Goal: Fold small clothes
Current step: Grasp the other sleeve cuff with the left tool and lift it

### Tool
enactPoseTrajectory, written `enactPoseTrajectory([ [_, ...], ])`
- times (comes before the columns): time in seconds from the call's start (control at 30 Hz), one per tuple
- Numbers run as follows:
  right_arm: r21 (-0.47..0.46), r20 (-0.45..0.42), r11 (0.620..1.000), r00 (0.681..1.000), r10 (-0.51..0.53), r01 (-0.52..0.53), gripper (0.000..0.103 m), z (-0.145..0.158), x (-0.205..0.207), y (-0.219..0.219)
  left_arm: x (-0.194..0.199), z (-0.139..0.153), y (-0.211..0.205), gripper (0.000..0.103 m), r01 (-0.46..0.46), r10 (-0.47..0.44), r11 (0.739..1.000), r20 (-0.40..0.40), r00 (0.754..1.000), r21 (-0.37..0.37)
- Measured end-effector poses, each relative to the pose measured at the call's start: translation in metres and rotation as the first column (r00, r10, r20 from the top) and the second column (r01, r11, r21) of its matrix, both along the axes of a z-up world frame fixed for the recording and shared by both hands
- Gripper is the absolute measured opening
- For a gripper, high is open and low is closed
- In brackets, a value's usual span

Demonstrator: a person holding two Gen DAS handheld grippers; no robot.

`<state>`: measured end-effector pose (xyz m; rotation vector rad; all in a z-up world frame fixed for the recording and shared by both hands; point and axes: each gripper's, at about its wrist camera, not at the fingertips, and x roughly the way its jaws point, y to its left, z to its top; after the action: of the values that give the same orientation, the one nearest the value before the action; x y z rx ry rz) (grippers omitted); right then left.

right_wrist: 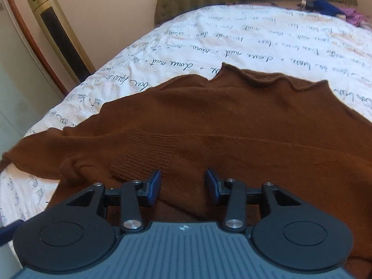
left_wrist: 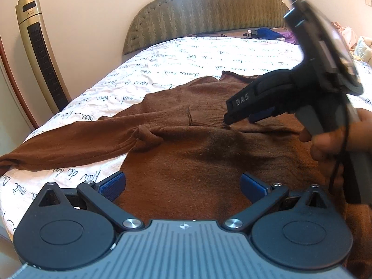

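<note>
Two grippers hang over a brown sweater (left_wrist: 186,153) spread on the bed (left_wrist: 162,65). The left gripper (left_wrist: 182,186) is spread wide above its near part. Farther in, the right gripper (right_wrist: 182,183), partly spread and holding nothing, tips toward the folded-in cuff (right_wrist: 141,155).

1 sweater (right_wrist: 232,121), 2 hand-held grippers, 1 tower fan (right_wrist: 60,34)

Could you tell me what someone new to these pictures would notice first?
A brown sweater lies spread across the bed's white script-printed sheet, one sleeve stretched toward the left edge. The right gripper hangs just over its ribbed cuff, jaws apart. A gold tower fan stands by the wall.
</note>
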<state>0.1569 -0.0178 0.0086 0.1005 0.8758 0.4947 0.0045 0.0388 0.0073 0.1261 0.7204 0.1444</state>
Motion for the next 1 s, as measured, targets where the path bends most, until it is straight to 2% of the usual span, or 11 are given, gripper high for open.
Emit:
enactPoseTrajectory([
  [0.07,0.031,0.044,1.000,0.999,0.000,-0.001,0.048,0.008,-0.011,-0.003,0.000,0.000,0.001,0.103,-0.008,0.008,1.000,0.004,1.000,0.008],
  [0.13,0.029,0.078,0.999,0.997,0.013,-0.015,0.078,0.012,-0.017,-0.005,0.001,0.001,0.004,0.103,-0.019,0.019,1.000,0.006,1.000,0.010],
  [0.27,-0.136,0.100,0.991,0.995,-0.005,0.019,0.080,0.006,-0.020,0.001,0.002,0.003,0.007,0.103,-0.032,0.032,0.999,0.013,0.999,0.016],
  [0.4,-0.105,0.176,0.994,0.984,-0.009,0.028,0.080,0.019,-0.039,-0.009,0.004,0.004,0.015,0.103,-0.058,0.057,0.998,0.023,0.998,0.033],
  [0.47,-0.128,0.192,0.991,0.981,-0.012,0.037,0.080,0.023,-0.047,-0.013,0.007,0.005,0.026,0.103,-0.086,0.085,0.996,0.020,0.996,0.025],
  [0.57,-0.161,0.237,0.986,0.971,0.003,0.036,0.080,0.027,-0.064,-0.018,0.011,0.008,0.059,0.103,-0.155,0.156,0.987,0.015,0.988,-0.042],
  [0.67,-0.152,0.269,0.988,0.963,0.032,0.009,0.080,0.033,-0.082,-0.023,0.015,0.012,0.097,0.103,-0.246,0.248,0.966,0.023,0.968,-0.077],
  [0.77,-0.135,0.286,0.991,0.957,0.039,0.000,0.080,0.036,-0.093,-0.028,0.017,0.017,0.134,0.103,-0.350,0.354,0.933,0.046,0.934,-0.081],
  [0.87,-0.124,0.297,0.992,0.954,0.036,0.001,0.080,0.039,-0.101,-0.032,0.016,0.021,0.176,0.103,-0.452,0.462,0.881,0.044,0.886,-0.137],
  [0.93,-0.113,0.302,0.994,0.953,0.035,0.000,0.080,0.042,-0.105,-0.034,0.016,0.021,0.210,0.103,-0.512,0.526,0.831,0.006,0.851,-0.218],
  [1.0,-0.106,0.312,0.994,0.950,0.034,0.000,0.080,0.046,-0.110,-0.036,0.012,0.018,0.246,0.103,-0.570,0.593,0.756,-0.032,0.805,-0.322],
])
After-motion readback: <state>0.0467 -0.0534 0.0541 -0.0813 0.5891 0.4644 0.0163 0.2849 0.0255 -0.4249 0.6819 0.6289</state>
